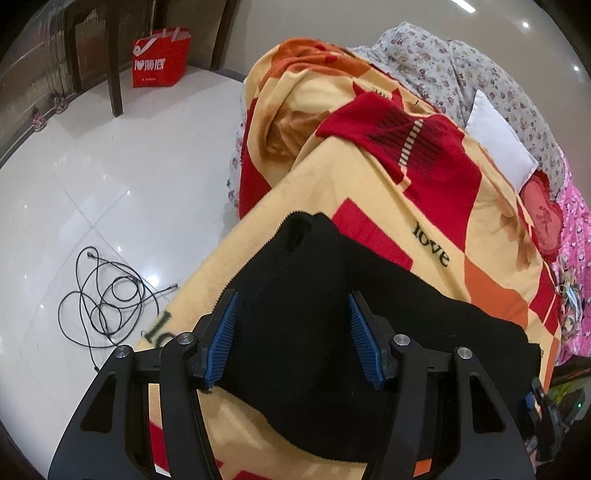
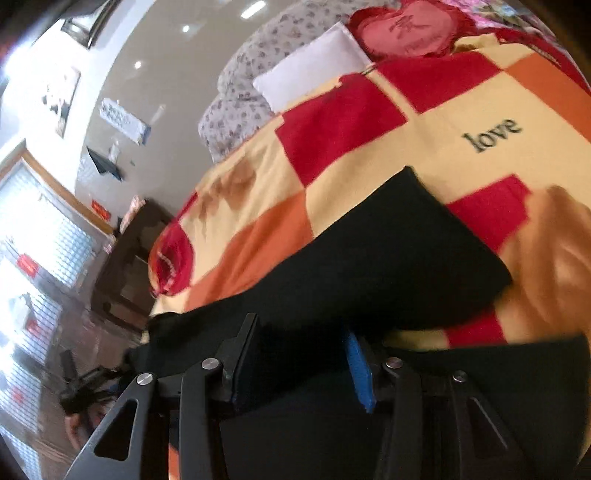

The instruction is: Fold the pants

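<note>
The pants (image 1: 332, 314) are plain black, thick and soft, already doubled into a broad flat band lying on the blanket (image 1: 369, 192) that covers the bed. A ribbed hem with a small opening shows at their far left corner; the far right corner is a neat squared fold (image 2: 424, 206).

The blanket is cream with red and orange blocks and the word "love" printed on it. Beyond it lie a flowered quilt (image 1: 461, 62), a white pillow (image 1: 498, 140) and a red heart cushion (image 2: 410, 29). To the left, the white tiled floor (image 1: 110, 166) holds a tangled black cable (image 1: 107, 299), a red paper bag (image 1: 160, 57) and dark chair legs.

The pants' long axis runs left to right along the near edge of the bed, hem end to the left.

The left gripper (image 1: 291, 332) hovers above the cloth, jaws spread wide, holding nothing. The right gripper (image 2: 303, 358) also stands parted over the pants; whether cloth is caught between its fingers, I cannot tell.
</note>
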A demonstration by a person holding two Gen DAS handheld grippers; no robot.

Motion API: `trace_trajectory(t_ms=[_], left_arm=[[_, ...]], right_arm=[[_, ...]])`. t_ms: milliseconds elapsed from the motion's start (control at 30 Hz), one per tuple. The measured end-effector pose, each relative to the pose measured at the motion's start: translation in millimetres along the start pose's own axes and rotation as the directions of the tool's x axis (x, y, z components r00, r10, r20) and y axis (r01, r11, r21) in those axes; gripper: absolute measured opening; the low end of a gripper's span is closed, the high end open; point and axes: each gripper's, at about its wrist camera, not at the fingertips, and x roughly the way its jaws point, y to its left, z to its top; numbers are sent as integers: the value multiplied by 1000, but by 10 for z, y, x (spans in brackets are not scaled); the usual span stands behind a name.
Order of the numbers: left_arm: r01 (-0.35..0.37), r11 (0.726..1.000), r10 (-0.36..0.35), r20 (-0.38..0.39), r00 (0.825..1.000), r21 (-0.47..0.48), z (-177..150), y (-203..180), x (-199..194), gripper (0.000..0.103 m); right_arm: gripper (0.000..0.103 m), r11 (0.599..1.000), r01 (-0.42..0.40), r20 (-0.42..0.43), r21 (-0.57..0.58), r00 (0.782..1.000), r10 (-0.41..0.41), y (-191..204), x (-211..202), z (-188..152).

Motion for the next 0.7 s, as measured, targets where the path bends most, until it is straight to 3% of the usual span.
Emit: trace_trajectory(t_ms=[67,200,400,533,633,700], left_arm=[[-11,1000,11,-3,1000,2,-14,-15,16,58],[-5,1000,5,6,1000,-1,-11,-15,-55,58],[41,999,-42,31,999,14,24,-43,-213,58],[40,999,-41,28,999,37,-6,-55,-202,58],[31,999,-31,-12,999,28,-40,-4,-62,58],[20,999,-19,-18,1000,29,-47,23,-23,58]], right_arm=[[12,999,-30,11,19,999,30,-31,63,33],[9,997,-80,44,19,996,79,29,-89,50],[8,991,-27,86,-129,996,38,335,-778,-45],[8,977,104,8,-185,995,-104,331,-872,-284],[9,969,174,-86,-173,978,-191,208,-693,-391],[15,956,216,-146,-199,958,-247,208,-602,-398]])
